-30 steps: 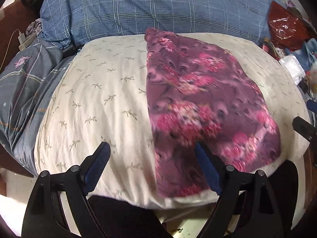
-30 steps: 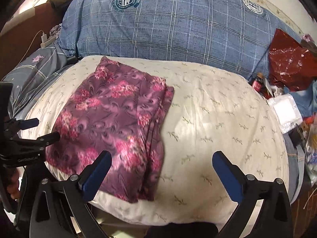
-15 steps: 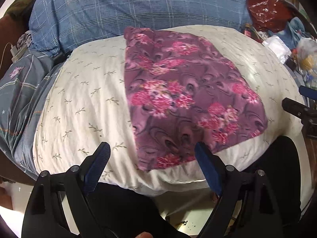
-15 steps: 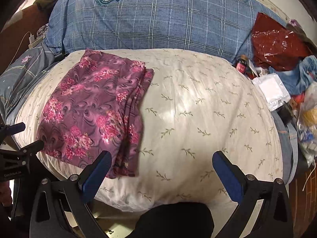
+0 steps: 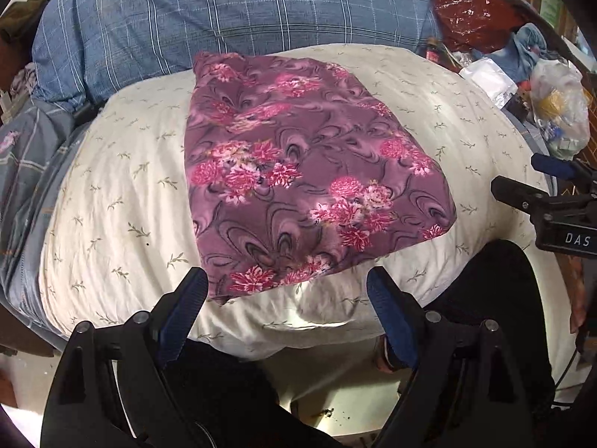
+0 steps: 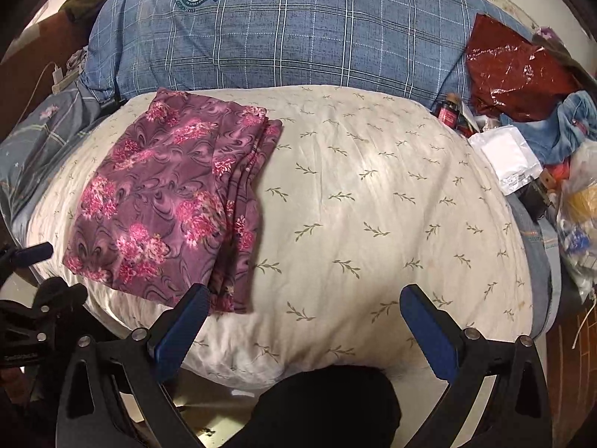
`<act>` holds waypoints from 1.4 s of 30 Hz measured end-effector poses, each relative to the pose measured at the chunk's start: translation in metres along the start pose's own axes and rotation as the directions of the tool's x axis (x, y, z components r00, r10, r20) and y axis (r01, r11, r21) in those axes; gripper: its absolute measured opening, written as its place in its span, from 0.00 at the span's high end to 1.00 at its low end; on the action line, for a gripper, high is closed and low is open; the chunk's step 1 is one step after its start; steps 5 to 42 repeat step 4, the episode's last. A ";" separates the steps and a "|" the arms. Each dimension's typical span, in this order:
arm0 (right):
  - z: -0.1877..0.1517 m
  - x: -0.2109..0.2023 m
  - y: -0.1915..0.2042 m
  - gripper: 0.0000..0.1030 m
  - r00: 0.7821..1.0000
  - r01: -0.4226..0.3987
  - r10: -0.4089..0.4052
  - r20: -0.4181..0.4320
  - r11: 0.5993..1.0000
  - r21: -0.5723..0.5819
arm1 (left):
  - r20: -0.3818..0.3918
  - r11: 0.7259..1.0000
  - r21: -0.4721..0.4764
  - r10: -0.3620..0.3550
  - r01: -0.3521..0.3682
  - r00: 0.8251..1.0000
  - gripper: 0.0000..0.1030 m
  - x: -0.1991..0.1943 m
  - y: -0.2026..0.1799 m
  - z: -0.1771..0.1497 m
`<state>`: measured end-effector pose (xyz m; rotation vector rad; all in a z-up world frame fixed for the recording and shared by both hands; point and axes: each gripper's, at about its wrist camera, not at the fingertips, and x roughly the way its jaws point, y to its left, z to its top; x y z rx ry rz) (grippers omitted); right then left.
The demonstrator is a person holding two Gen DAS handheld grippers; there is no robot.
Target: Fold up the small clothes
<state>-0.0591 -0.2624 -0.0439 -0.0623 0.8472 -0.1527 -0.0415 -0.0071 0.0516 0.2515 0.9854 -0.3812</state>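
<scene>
A folded purple garment with pink flowers (image 5: 298, 171) lies flat on a cream leaf-print pillow (image 5: 123, 201). In the right wrist view the garment (image 6: 168, 201) lies on the left half of the pillow (image 6: 373, 205), with its stacked folded edges facing right. My left gripper (image 5: 287, 287) is open and empty, held back from the pillow's near edge just below the garment's front hem. My right gripper (image 6: 302, 298) is open and empty, near the pillow's front edge, to the right of the garment. Each gripper shows at the edge of the other's view.
A blue plaid pillow (image 6: 291, 33) lies behind the cream one. A grey-blue bedcover (image 5: 26, 171) lies at the left. At the right are a red foil bag (image 6: 515, 71), a small bottle (image 6: 449, 112), a white packet (image 6: 511, 156) and a plastic bag (image 5: 559, 108).
Both grippers have drawn back and up from the pillow, so the garment sits farther away in both views. The garment lies still, folded as before.
</scene>
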 end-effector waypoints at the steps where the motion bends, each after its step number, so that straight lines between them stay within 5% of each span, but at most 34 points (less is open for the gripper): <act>1: -0.001 0.000 0.000 0.00 1.000 0.006 -0.006 0.002 1.000 -0.005 | 0.006 1.000 0.008 0.012 -0.012 1.000 0.15 -0.001 -0.002 0.000; 42: -0.004 -0.001 0.000 0.00 1.000 0.016 -0.015 0.011 1.000 -0.019 | 0.017 0.999 0.021 0.041 -0.042 0.999 0.15 -0.003 -0.004 0.000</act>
